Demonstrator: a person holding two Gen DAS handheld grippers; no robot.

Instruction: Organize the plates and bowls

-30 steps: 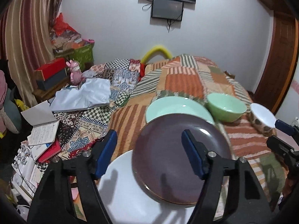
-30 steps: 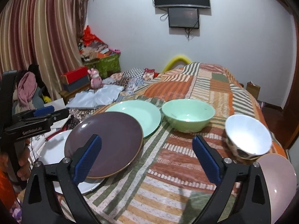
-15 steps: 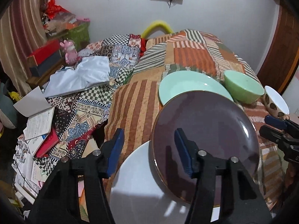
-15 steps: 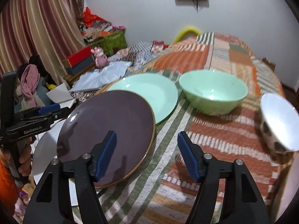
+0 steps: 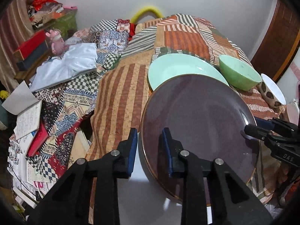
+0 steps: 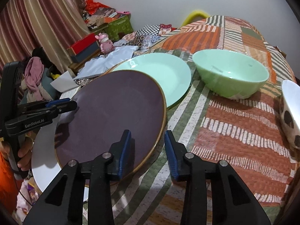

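your left gripper point(image 5: 148, 148) and right gripper point(image 6: 147, 151) each straddle an opposite edge of the purple plate point(image 6: 110, 116), lower centre of both frames; their fingers have just been closing, narrowly parted, rim between, not visibly pinched.

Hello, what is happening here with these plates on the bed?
A person holds a gripper in each hand and works on the dark purple plate, which lies partly on a white plate. The left gripper and the right gripper each straddle an opposite edge of it, and their jaws have just been closing on its rim. It is not clear that they pinch it yet. The mint plate, green bowl and spotted bowl sit untouched on the quilt.
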